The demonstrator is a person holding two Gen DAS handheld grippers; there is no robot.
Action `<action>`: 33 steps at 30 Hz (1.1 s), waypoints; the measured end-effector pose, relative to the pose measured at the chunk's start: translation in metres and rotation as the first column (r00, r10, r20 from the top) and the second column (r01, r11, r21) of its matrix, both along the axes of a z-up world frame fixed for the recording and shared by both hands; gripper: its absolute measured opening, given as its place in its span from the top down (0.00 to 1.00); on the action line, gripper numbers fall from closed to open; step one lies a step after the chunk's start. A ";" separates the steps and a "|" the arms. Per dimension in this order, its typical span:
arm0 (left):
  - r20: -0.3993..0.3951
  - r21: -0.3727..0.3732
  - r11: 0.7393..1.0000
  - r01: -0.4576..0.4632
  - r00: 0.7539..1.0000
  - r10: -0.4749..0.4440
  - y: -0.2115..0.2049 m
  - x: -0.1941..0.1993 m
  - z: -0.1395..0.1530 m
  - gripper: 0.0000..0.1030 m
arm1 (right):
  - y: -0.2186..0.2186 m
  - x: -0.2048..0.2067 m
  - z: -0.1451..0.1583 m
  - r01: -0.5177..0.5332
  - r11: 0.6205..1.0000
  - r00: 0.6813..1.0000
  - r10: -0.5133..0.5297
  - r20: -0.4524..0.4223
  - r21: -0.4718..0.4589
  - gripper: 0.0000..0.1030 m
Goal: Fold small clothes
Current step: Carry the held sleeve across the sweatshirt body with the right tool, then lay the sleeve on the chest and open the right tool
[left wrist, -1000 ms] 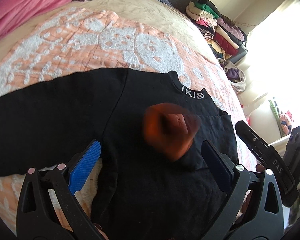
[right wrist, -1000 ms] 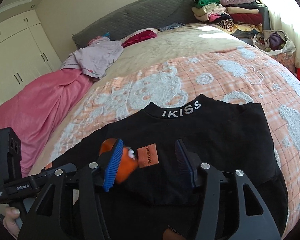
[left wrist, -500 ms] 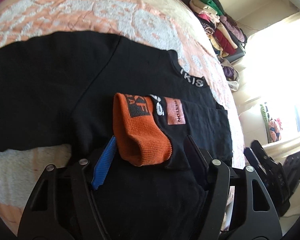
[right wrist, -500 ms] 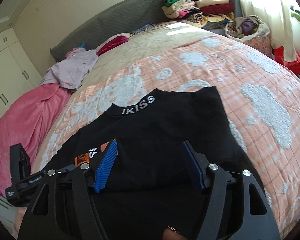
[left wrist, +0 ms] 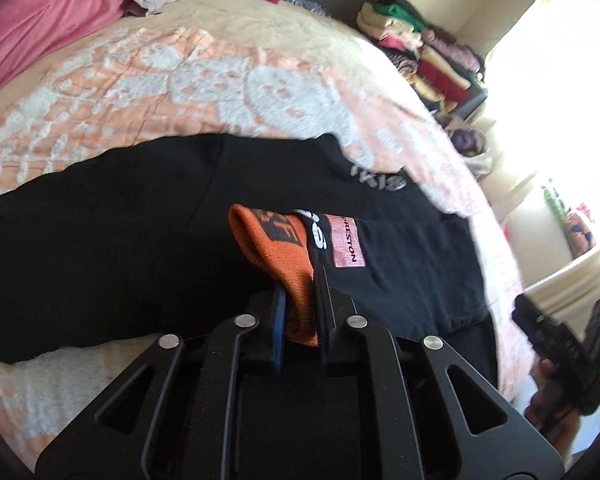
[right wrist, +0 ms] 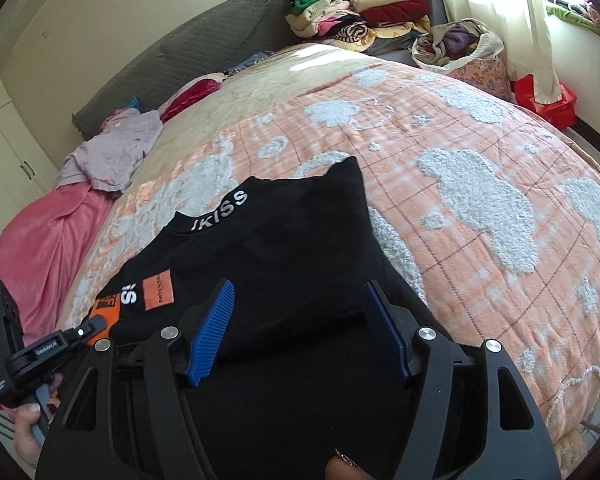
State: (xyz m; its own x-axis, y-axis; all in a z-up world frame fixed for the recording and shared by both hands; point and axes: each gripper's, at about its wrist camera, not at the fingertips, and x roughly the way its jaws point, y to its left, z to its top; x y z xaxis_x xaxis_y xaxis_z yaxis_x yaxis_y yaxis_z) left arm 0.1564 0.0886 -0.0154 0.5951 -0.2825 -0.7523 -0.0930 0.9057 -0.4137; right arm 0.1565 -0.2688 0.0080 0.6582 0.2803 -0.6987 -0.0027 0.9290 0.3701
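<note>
**Black sweater flat on the bed, orange cuff pinched by my left gripper**

The black sweater (right wrist: 284, 240) lies spread on the peach blanket (right wrist: 480, 168) with white fluffy patches, which covers most of the bed. It is the largest thing in front of both my tools. Its collar with the white letters (right wrist: 219, 210) is far ahead of the right jaws and a little to their left. One sleeve is folded across the chest, and its orange cuff (left wrist: 278, 256) comes back toward my left tool.

My left gripper (left wrist: 300, 308) has just been closing, and now its jaws are pressed together on this orange cuff; the knitted edge sits between the blue pad (left wrist: 278, 328) and the other pad. Just ahead of these jaws and to their right I see the small peach label (left wrist: 346, 242) with dark letters, sewn on the black cloth.

My right gripper (right wrist: 296, 332) is over the lower part of the sweater. Its jaws are spread, and only the flat black cloth is below and between them; the pads do not press on anything. In this view, the left gripper is well to the left of the right jaws, with the cuff at its tip.

Far ahead of the jaws, at the head of the bed, there is a pink blanket (right wrist: 40, 248), a pale purple garment (right wrist: 116, 152) and a pile of folded clothes (right wrist: 356, 12).
</note>
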 end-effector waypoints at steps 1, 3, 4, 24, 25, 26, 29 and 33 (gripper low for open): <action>-0.017 0.008 1.000 -0.008 1.000 0.008 0.003 -0.001 -0.004 0.93 | 0.000 0.001 -0.001 -0.002 1.000 1.000 0.002 -0.003 -0.001 0.37; -0.029 0.007 1.000 -0.023 0.999 0.023 0.010 -0.003 -0.007 0.86 | 0.002 0.002 -0.003 -0.006 1.000 1.000 0.006 -0.009 -0.008 0.37; -0.027 0.007 0.999 -0.031 0.999 0.032 0.013 -0.005 -0.006 0.80 | 0.003 0.002 -0.004 -0.012 1.000 1.000 0.012 -0.009 -0.014 0.37; -0.096 0.166 0.982 0.096 0.992 -0.081 -0.044 0.013 -0.026 0.60 | 0.044 0.034 -0.027 -0.189 0.963 0.980 0.175 -0.090 -0.190 0.37; -0.100 0.168 0.981 0.097 0.992 -0.081 -0.044 0.013 -0.028 0.57 | 0.042 0.036 -0.031 -0.180 0.964 0.981 0.162 -0.102 -0.197 0.37; -0.100 0.170 0.980 0.101 0.991 -0.085 -0.045 0.013 -0.029 0.55 | 0.039 0.038 -0.034 -0.170 0.965 0.982 0.150 -0.112 -0.198 0.37; -0.100 0.179 0.977 0.112 0.990 -0.096 -0.049 0.014 -0.030 0.50 | 0.027 0.045 -0.049 -0.143 0.977 0.980 0.117 -0.163 -0.158 0.35; -0.100 0.177 0.977 0.121 0.990 -0.104 -0.050 0.015 -0.031 0.45 | 0.028 0.042 -0.048 -0.144 0.976 0.981 0.119 -0.155 -0.160 0.34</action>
State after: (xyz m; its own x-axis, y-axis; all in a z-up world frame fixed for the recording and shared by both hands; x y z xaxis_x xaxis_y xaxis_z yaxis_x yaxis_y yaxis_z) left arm 0.1711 0.0382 -0.0461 0.4954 -0.1975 -0.8459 -0.0152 0.9717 -0.2357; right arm 0.1982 -0.2410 -0.0401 0.5123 0.2268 -0.8283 -0.0876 0.9733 0.2122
